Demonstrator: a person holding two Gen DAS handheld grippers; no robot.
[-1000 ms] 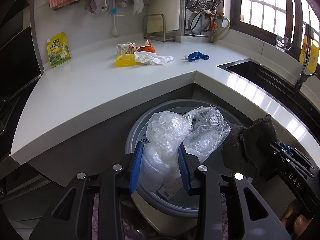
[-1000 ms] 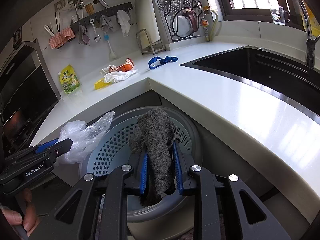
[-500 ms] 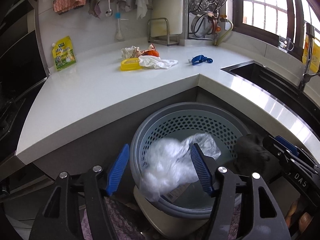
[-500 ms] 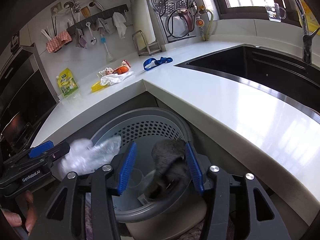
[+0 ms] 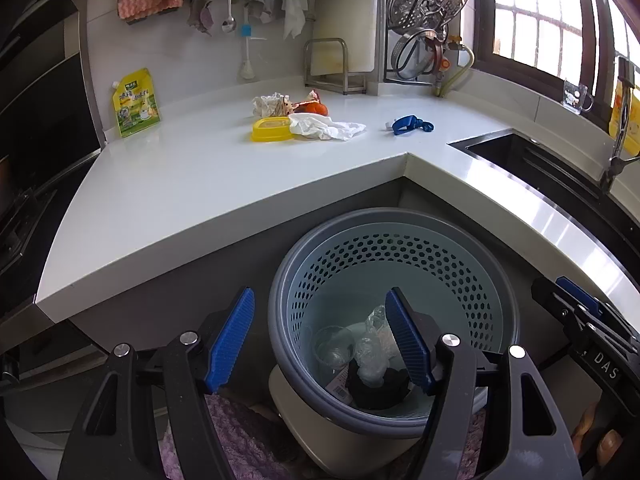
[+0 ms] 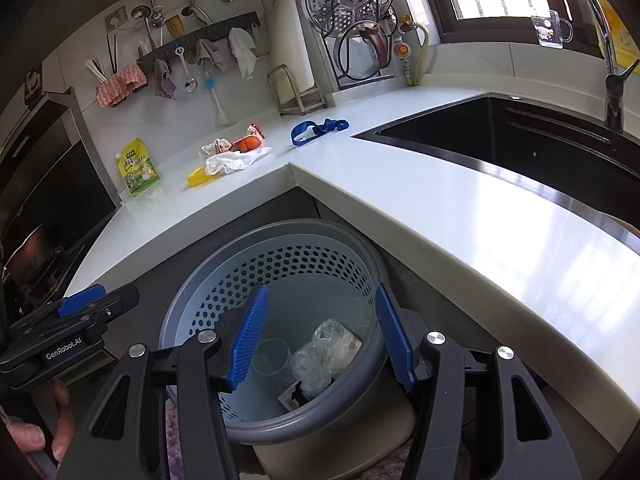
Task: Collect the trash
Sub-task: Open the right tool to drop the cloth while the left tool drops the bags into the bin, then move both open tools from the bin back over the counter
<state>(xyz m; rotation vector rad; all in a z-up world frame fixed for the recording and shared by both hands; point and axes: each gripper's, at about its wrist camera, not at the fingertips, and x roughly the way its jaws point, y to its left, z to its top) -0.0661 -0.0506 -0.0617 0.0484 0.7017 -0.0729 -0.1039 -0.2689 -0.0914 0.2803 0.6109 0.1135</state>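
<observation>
Now both grippers are hovering over the perforated bin [image 5: 394, 264] tucked under the corner of the white counter [image 5: 200, 184]. The left gripper [image 5: 320, 338] is holding its blue pads spread wide with nothing between them, and the right gripper [image 6: 322, 336] is doing the same, one pad over each side of the bin's rim.

Down in the bin, a crumpled plastic bag [image 5: 370, 354] is lying on top of a dark cloth [image 5: 376, 390], beside a clear plastic cup [image 5: 332, 346] and a bit of printed packaging with a barcode.

More trash is waiting on the counter, well apart from the bin: a white tissue [image 5: 326, 128] is touching a yellow lid [image 5: 272, 129], with crumpled wrappers [image 5: 276, 105] and something orange [image 5: 312, 109] just behind them. A blue clip [image 5: 410, 125] is lying nearer the sink [image 5: 520, 152], and a yellow-green pouch [image 5: 136, 102] is leaning against the wall.
</observation>
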